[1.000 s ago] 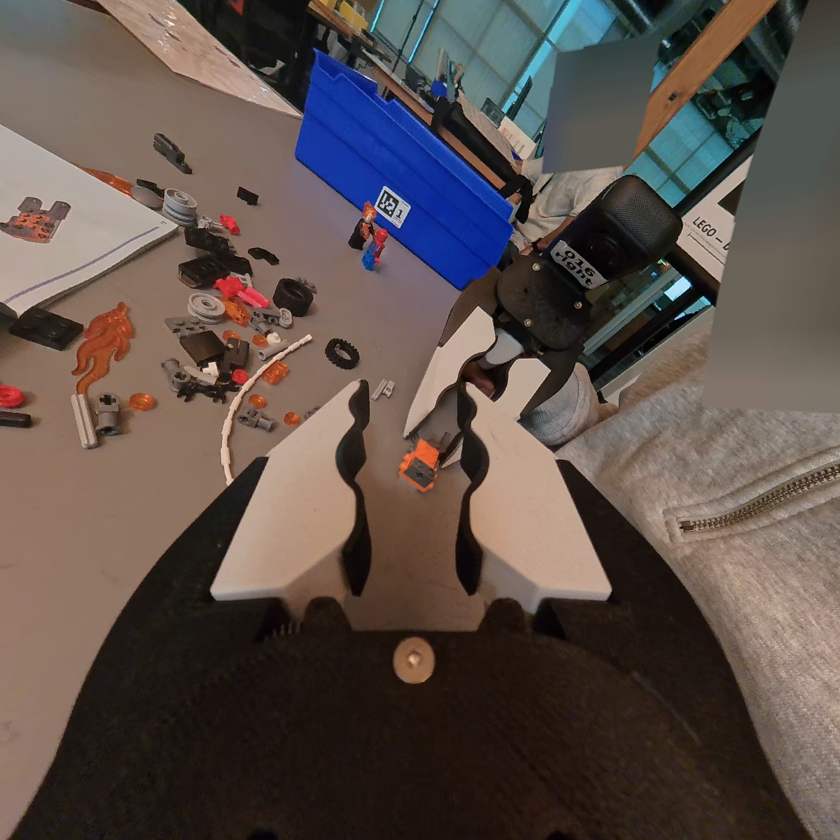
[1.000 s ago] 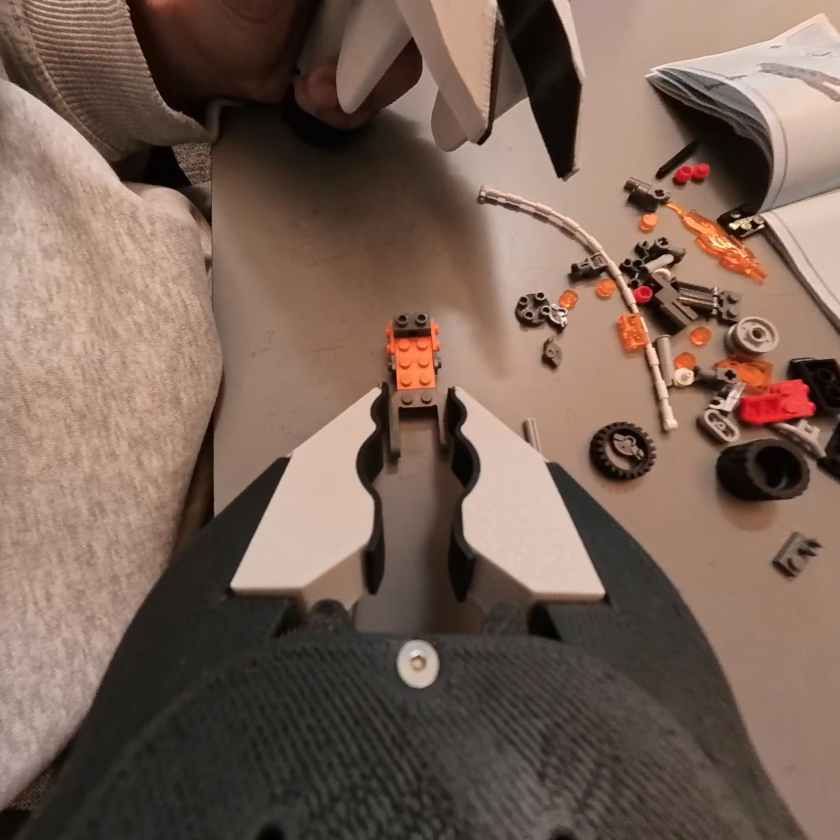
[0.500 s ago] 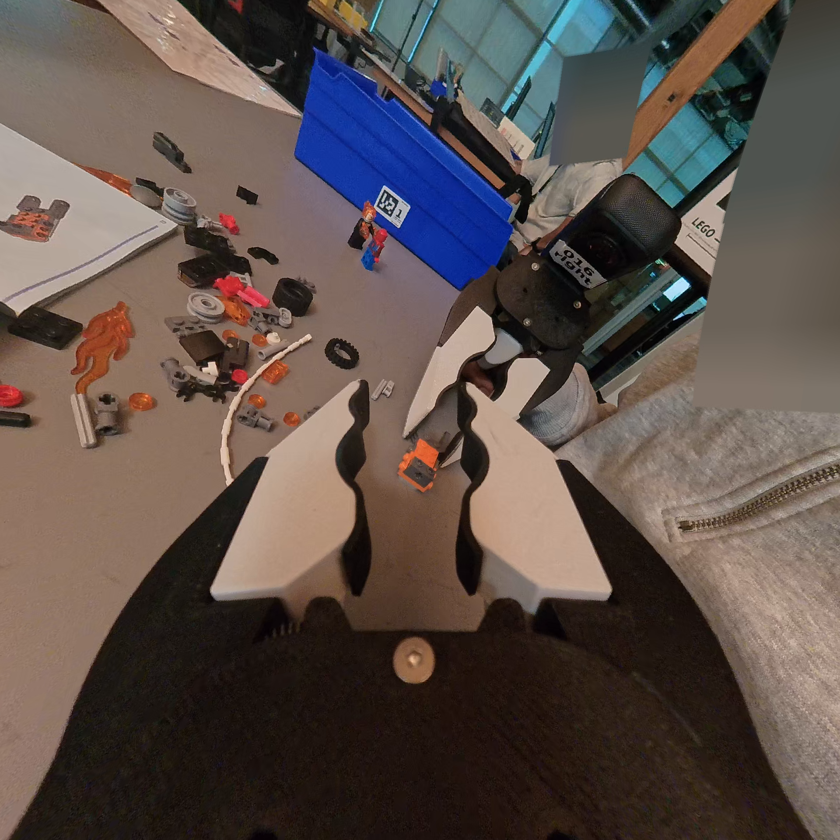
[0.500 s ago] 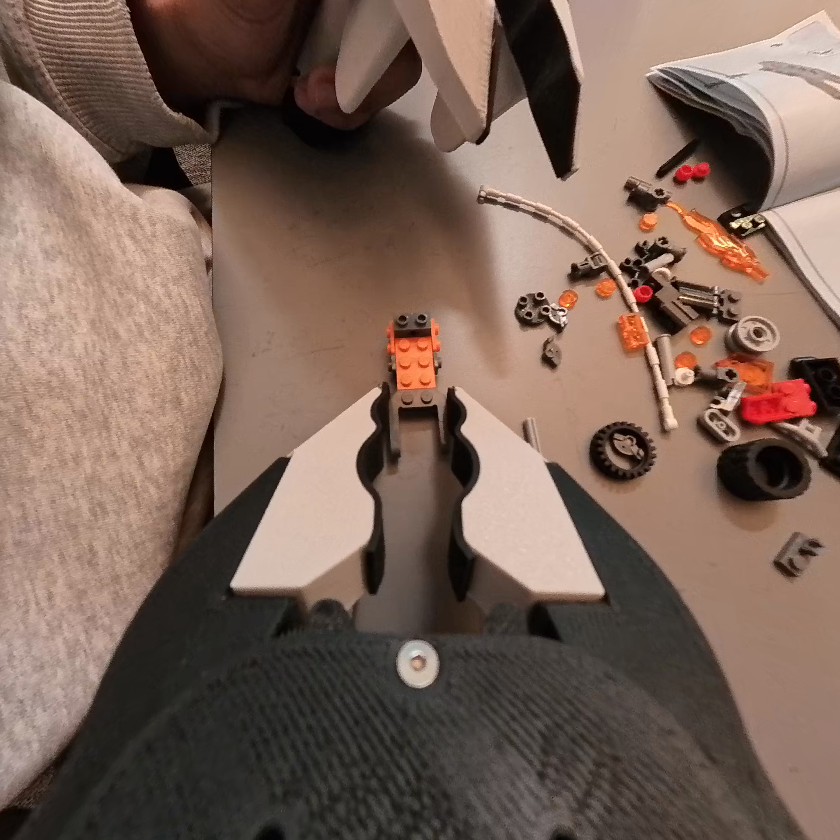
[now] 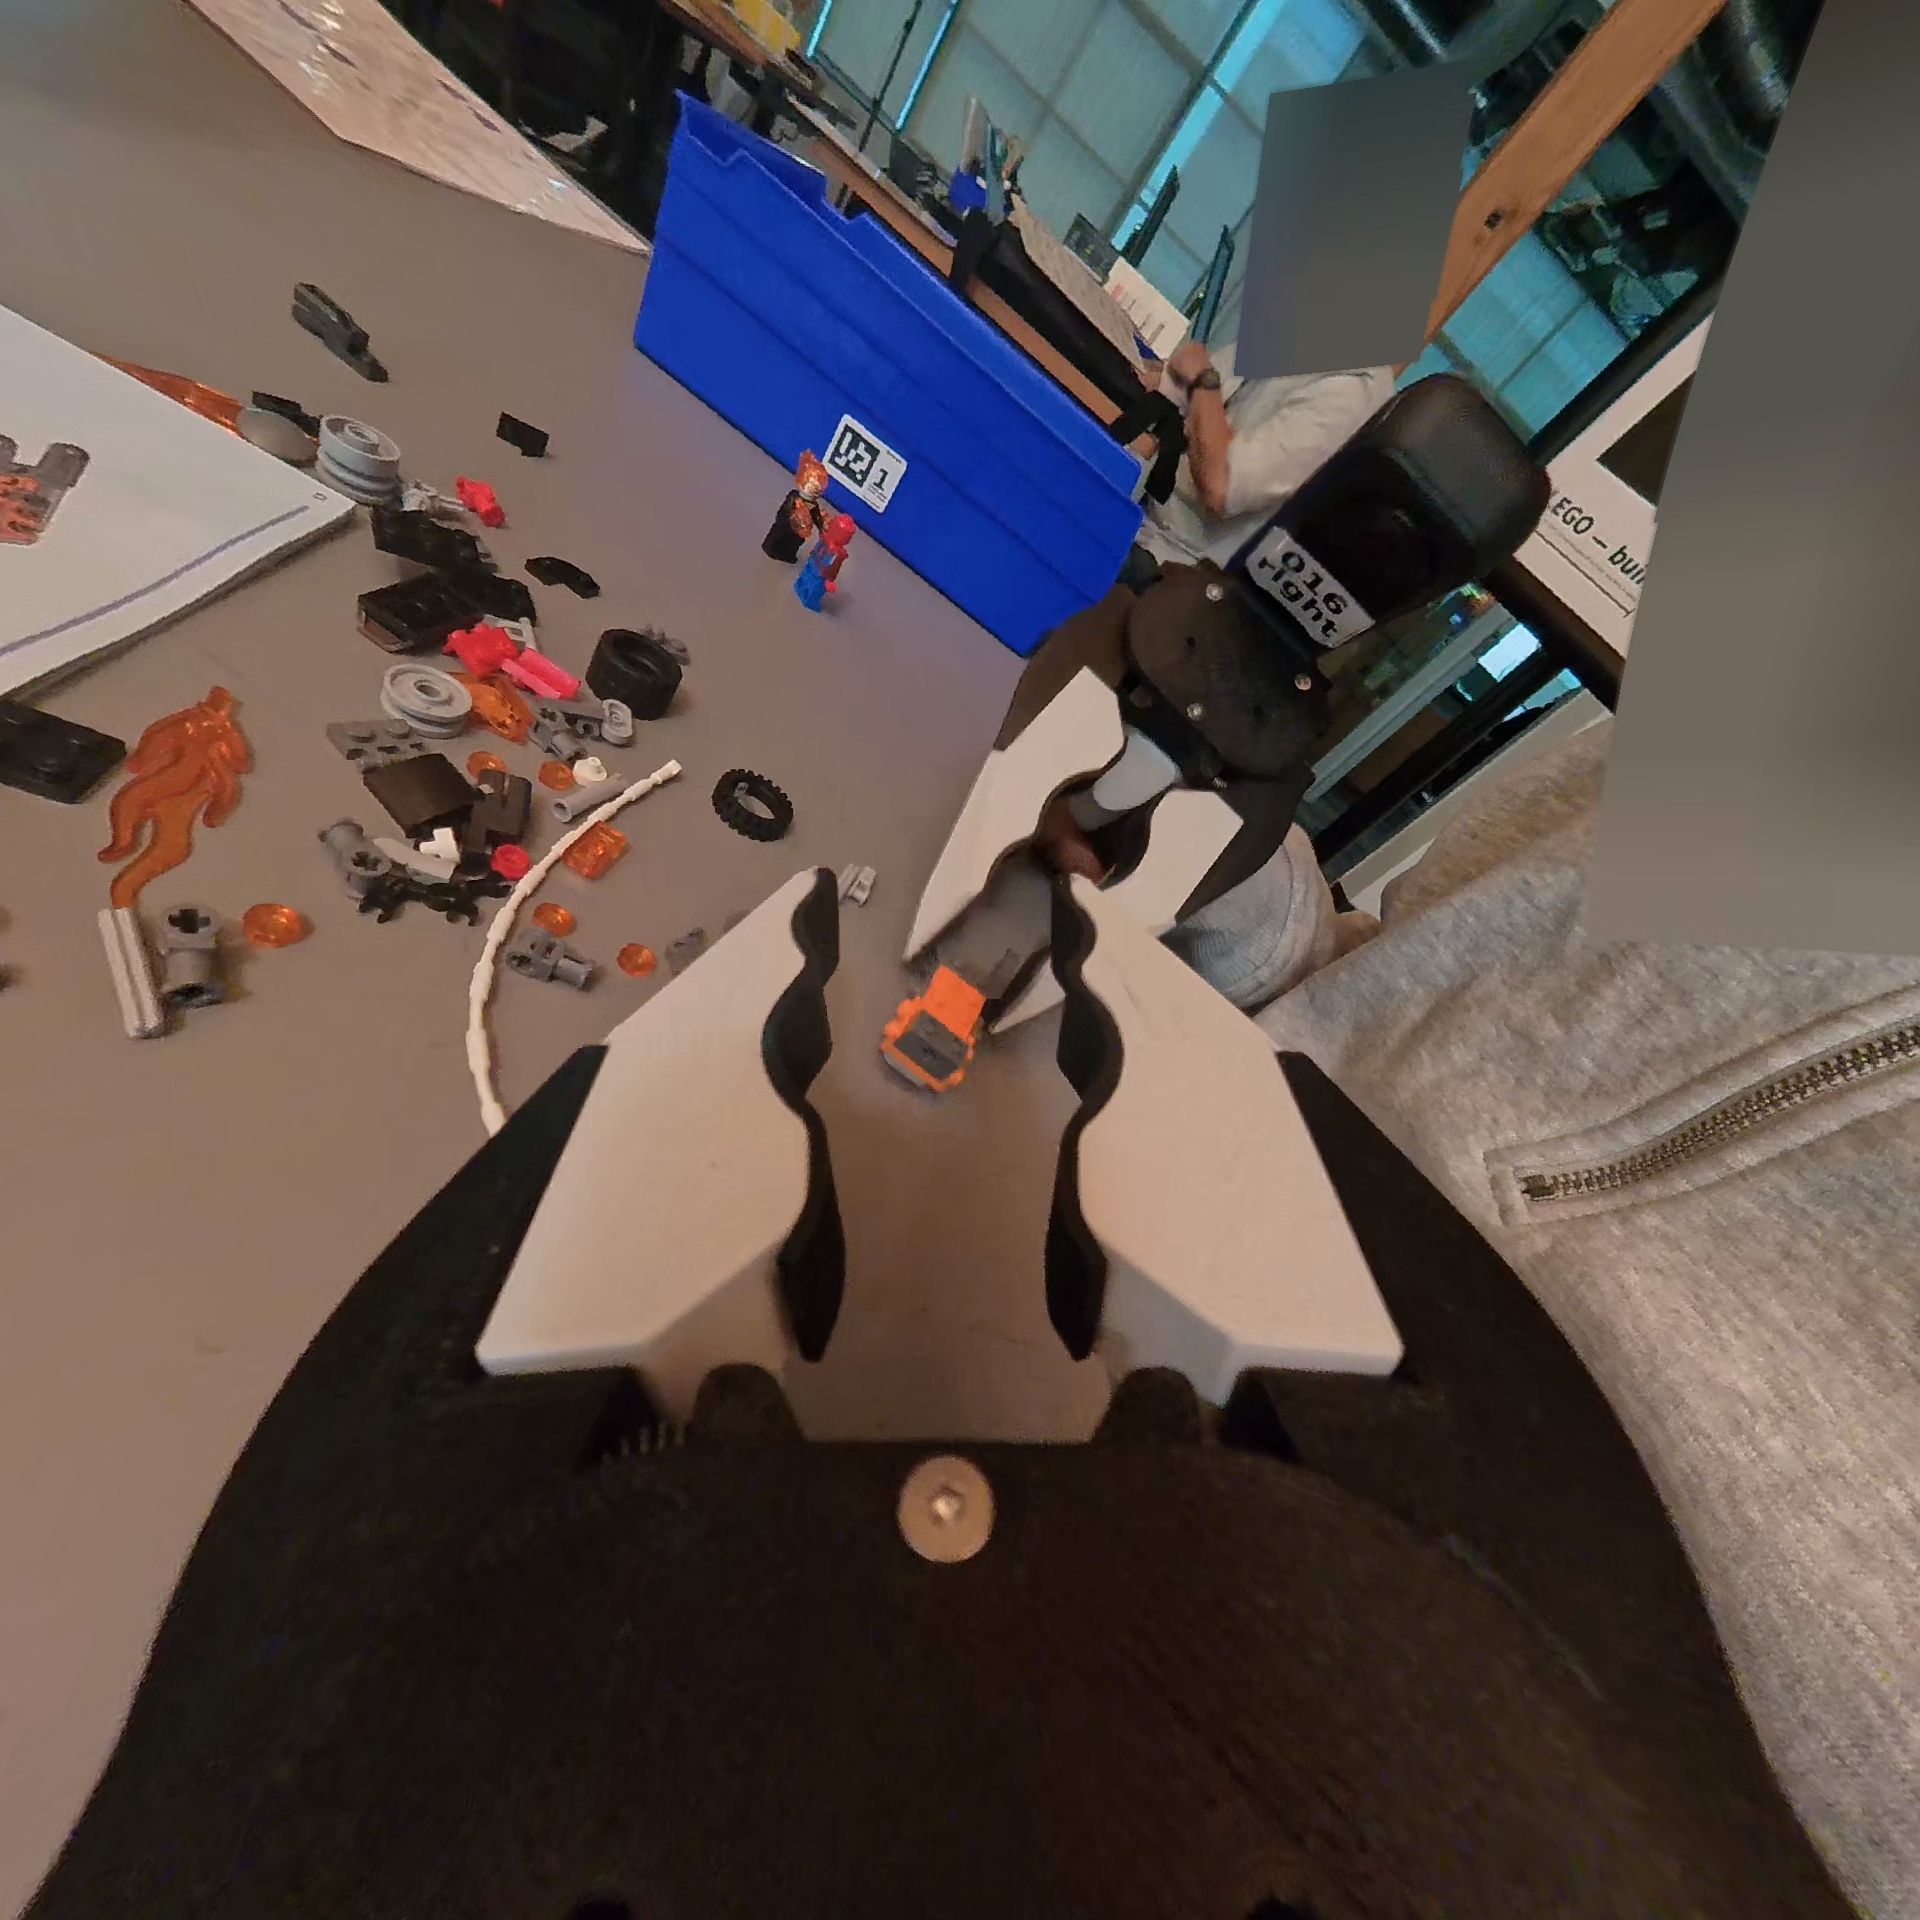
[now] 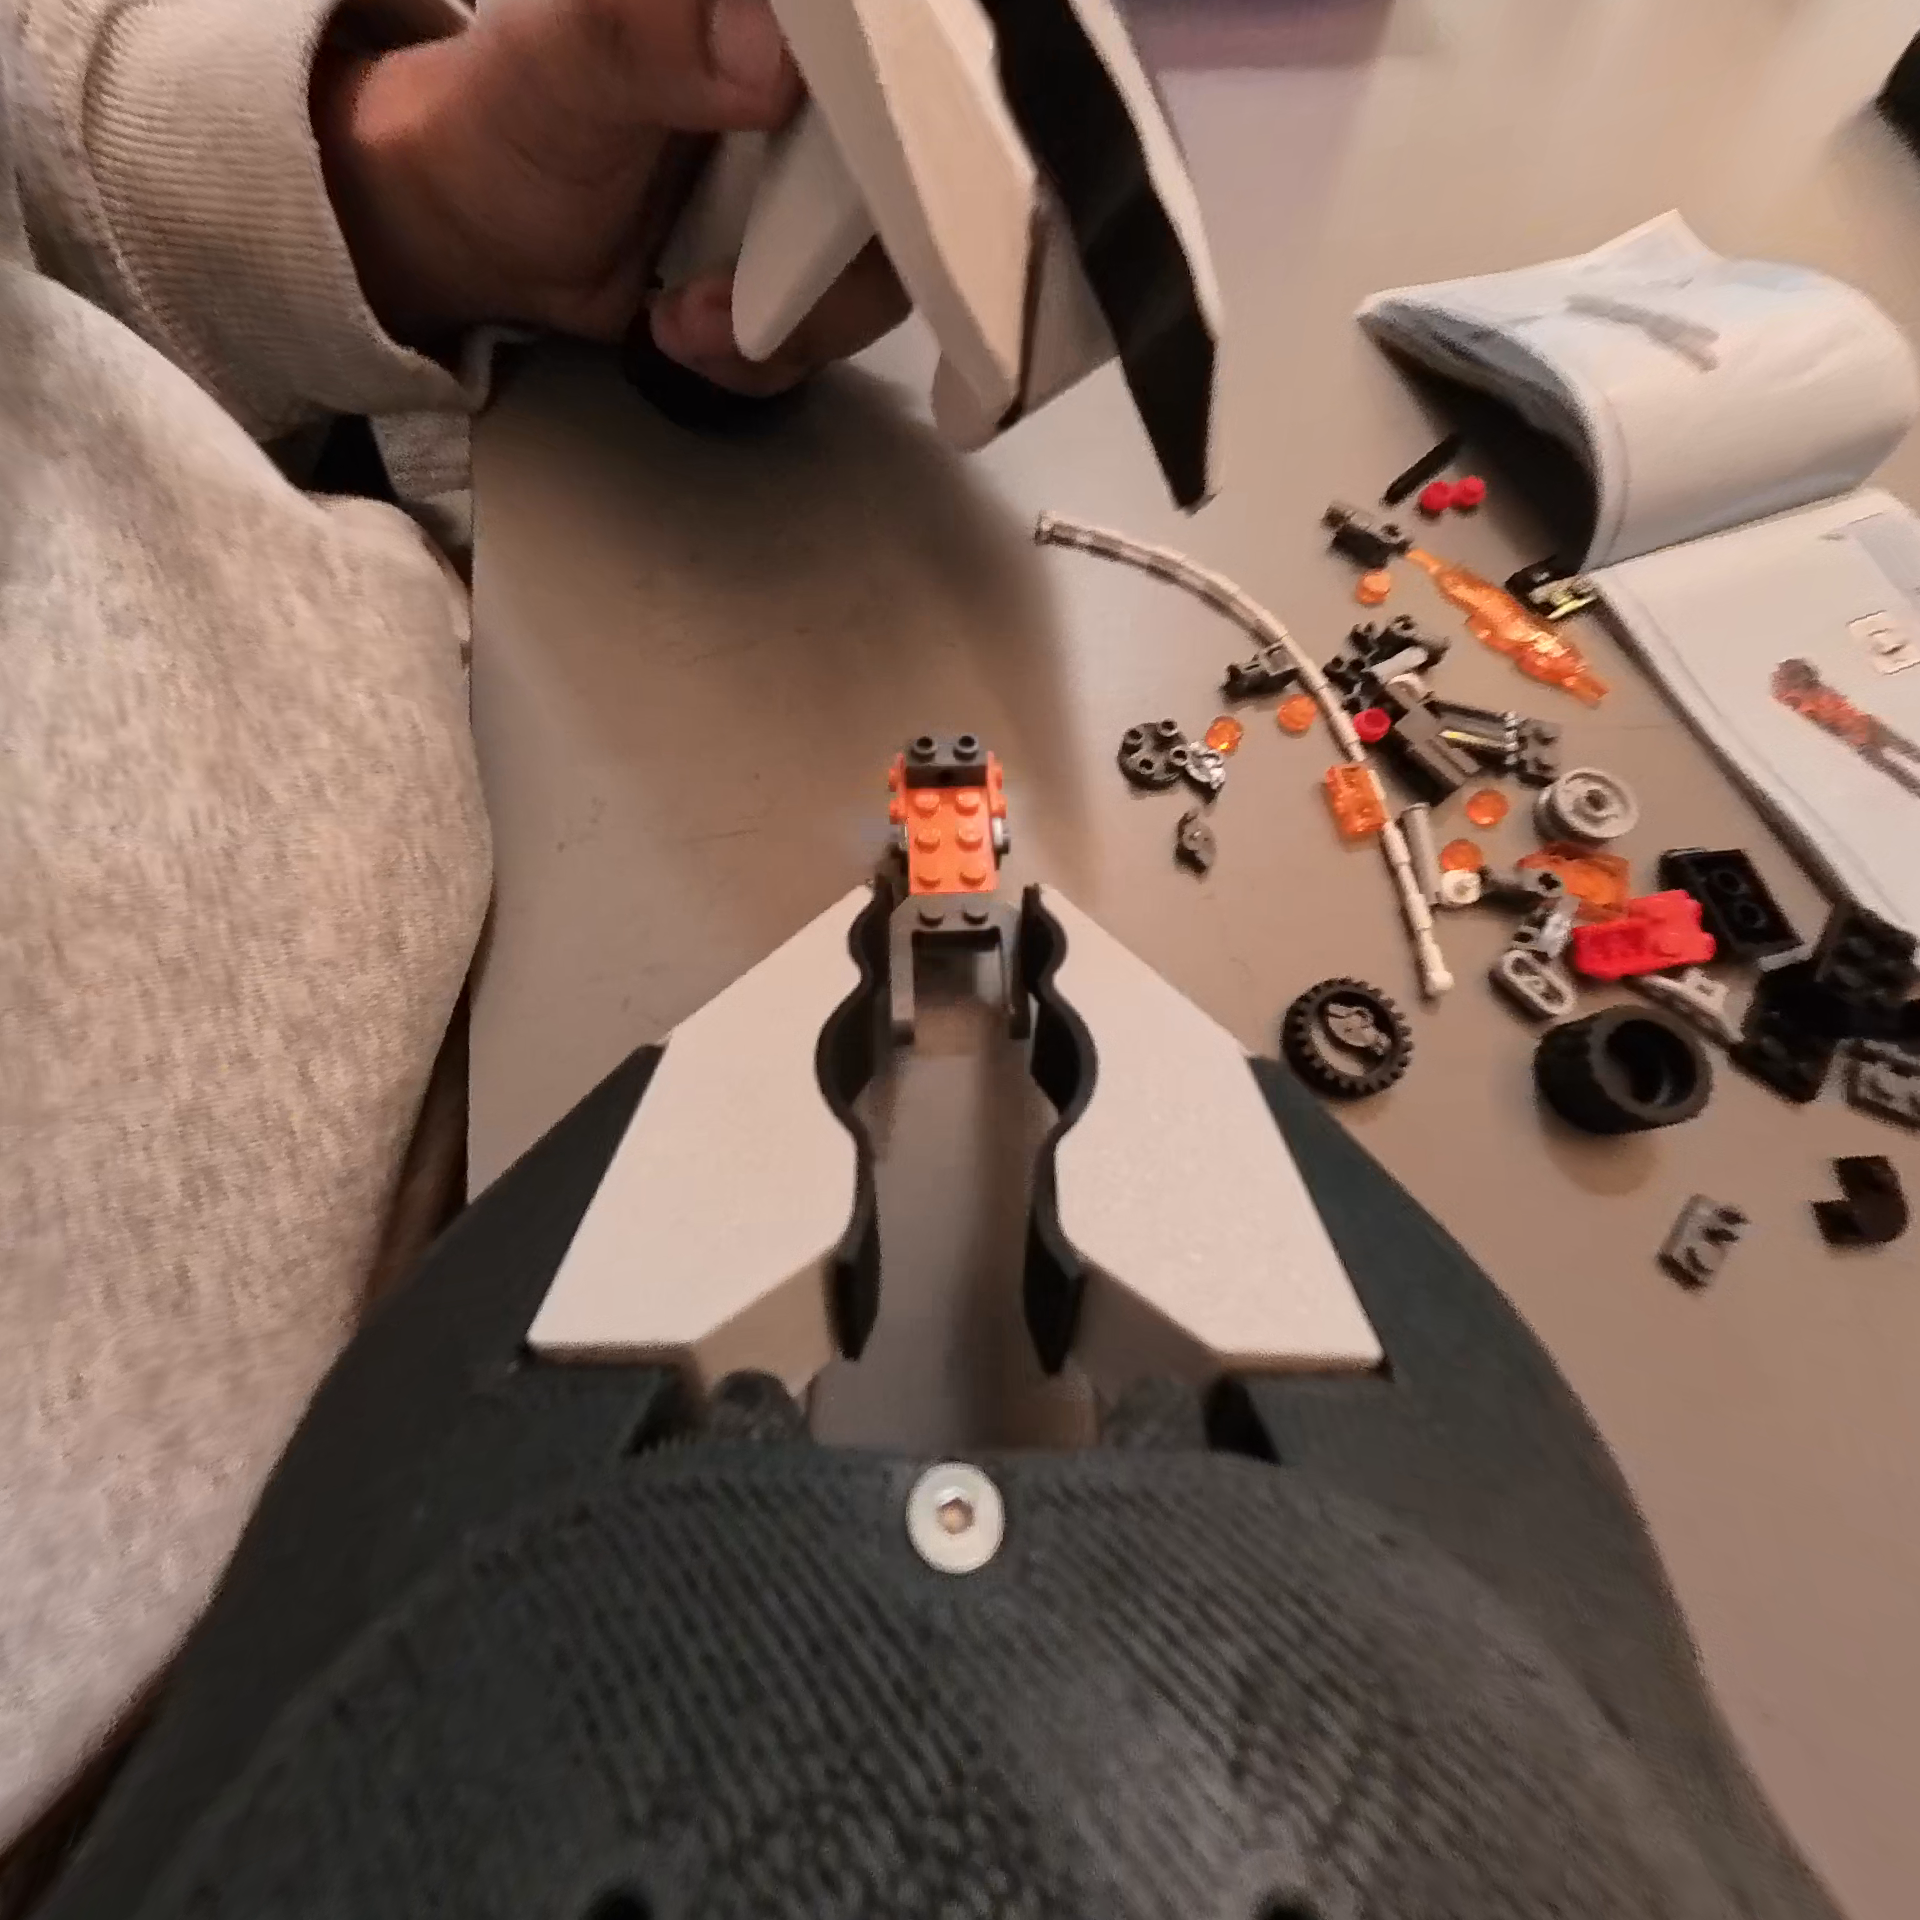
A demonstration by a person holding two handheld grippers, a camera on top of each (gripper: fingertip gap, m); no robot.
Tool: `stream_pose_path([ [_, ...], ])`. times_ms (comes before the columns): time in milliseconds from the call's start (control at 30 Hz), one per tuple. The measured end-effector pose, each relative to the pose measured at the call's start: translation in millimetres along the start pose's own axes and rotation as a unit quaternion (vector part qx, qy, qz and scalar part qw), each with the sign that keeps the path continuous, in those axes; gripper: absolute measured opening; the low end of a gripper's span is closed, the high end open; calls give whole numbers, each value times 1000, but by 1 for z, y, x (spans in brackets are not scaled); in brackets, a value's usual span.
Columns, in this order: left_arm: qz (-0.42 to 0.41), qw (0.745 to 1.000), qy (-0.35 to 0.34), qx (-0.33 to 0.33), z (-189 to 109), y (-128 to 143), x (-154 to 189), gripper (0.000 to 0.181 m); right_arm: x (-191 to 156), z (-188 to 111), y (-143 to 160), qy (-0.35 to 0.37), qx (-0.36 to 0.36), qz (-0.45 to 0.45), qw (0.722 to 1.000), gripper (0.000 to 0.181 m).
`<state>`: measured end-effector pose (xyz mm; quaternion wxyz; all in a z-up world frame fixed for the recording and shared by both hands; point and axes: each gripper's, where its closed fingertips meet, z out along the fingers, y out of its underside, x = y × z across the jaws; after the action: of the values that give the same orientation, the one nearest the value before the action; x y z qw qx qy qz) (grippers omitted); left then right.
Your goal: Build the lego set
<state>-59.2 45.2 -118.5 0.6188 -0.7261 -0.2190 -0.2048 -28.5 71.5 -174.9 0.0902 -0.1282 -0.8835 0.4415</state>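
In the left wrist view, the left gripper (image 5: 940, 904) has its jaws spread with nothing between them, above the grey table (image 5: 312, 1143). Just beyond its tips lies the orange and dark grey lego assembly (image 5: 930, 1029), its far end caught between the white fingers of the right gripper (image 5: 997, 966), which reaches in from the upper right. Loose parts are scattered to the left: a transparent orange flame piece (image 5: 177, 779), a white segmented hose (image 5: 520, 904), a thin black tyre (image 5: 752, 804) and a wide black tyre (image 5: 634, 673). Two minifigures (image 5: 810, 530) stand just in front of a blue bin (image 5: 883, 384), and an open instruction booklet (image 5: 135, 520) lies at the far left. In the right wrist view, the right gripper (image 6: 953, 914) is closed narrowly on the dark grey forked end of the lego assembly (image 6: 951, 831), whose orange studded plate points away from the camera over the table (image 6: 675, 675). The left gripper (image 6: 1081, 436) hangs at the top, held by a hand (image 6: 540, 177) in a grey sleeve (image 6: 156, 187). The hose (image 6: 1340, 727), both tyres (image 6: 1347, 1035) and the booklet (image 6: 1662, 343) lie to the right.
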Motion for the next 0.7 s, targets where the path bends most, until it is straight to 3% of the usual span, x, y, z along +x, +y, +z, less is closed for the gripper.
stream_pose_path([
  [300,67,995,20,-67,16,20,20,56,5,1,-6,52,16,-53,997,23],
  [700,121,988,21,-93,22,29,31,47,-9,-17,-30,-23,108,-12,994,23],
])
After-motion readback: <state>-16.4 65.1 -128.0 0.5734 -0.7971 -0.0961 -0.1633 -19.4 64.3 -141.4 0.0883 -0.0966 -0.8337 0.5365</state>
